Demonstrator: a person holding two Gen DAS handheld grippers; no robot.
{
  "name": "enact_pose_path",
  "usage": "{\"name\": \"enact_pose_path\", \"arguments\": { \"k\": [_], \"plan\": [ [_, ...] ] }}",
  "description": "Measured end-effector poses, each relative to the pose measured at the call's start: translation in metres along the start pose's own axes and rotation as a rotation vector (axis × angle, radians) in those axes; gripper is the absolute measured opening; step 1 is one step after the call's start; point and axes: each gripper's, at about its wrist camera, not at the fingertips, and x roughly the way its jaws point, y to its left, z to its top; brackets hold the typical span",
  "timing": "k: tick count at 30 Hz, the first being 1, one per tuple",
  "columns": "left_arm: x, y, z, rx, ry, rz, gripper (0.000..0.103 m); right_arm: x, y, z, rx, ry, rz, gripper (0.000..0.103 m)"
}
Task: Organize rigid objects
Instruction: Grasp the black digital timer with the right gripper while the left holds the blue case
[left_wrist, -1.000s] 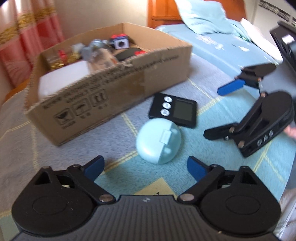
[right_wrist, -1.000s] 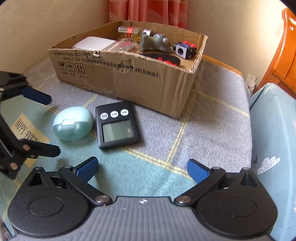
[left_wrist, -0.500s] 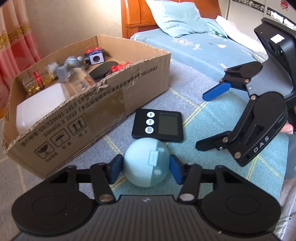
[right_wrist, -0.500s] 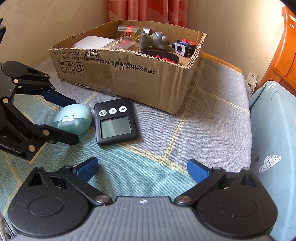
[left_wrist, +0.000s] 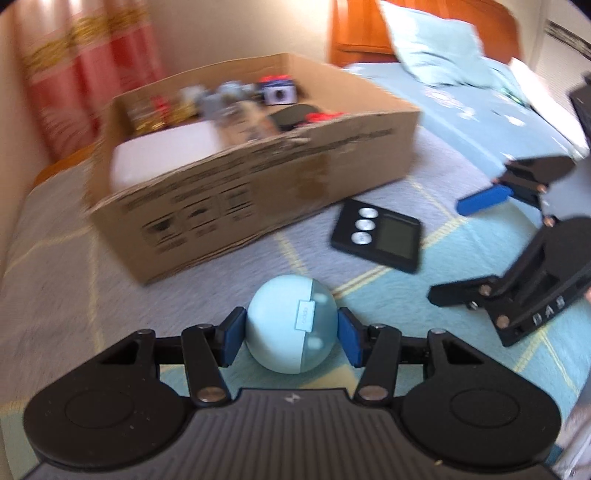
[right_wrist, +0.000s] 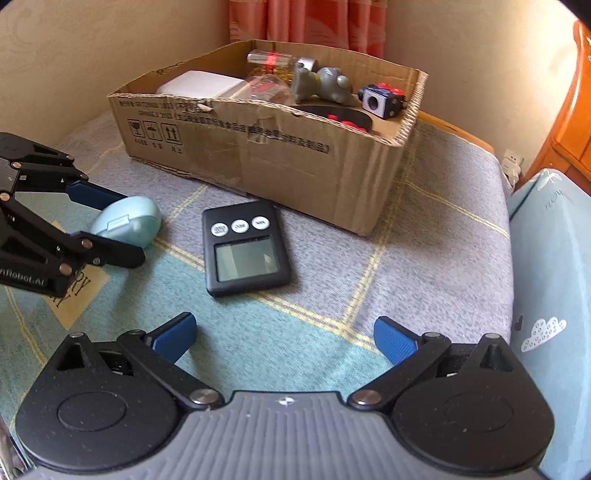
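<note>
In front of the cardboard box (left_wrist: 258, 177), our left gripper (left_wrist: 291, 334) pinches the pale-blue case (left_wrist: 290, 328); next we must lift it over the wall. Our right gripper (right_wrist: 284, 338) waits spread.

bare blanket (right_wrist: 424, 236) lay open to the right of the black timer (right_wrist: 245, 247) and in front of the cardboard box (right_wrist: 295, 162). the box's near wall stood as a barrier at the far side, its inside crowded with a white block (right_wrist: 195, 84), grey figure (right_wrist: 325, 85) and cube (right_wrist: 382, 99).
</note>
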Motion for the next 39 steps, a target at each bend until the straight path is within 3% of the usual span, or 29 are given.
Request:
{"name": "enact_pose_path", "arguments": {
  "k": [7,22,39],
  "plan": [
    [-0.003,0.02,-0.005,-0.15,0.0,0.113,0.053,0.007,0.012,0.011,-0.055,-0.013,0.038,0.103],
    [-0.005,0.026,-0.006,-0.19,0.001,0.114,0.052,0.028,0.035,0.04,-0.159,-0.041,0.118,0.102],
    [-0.006,0.026,-0.006,-0.187,0.0,0.113,0.053,0.021,0.028,0.04,-0.094,-0.079,0.072,0.07]
  ]
}}
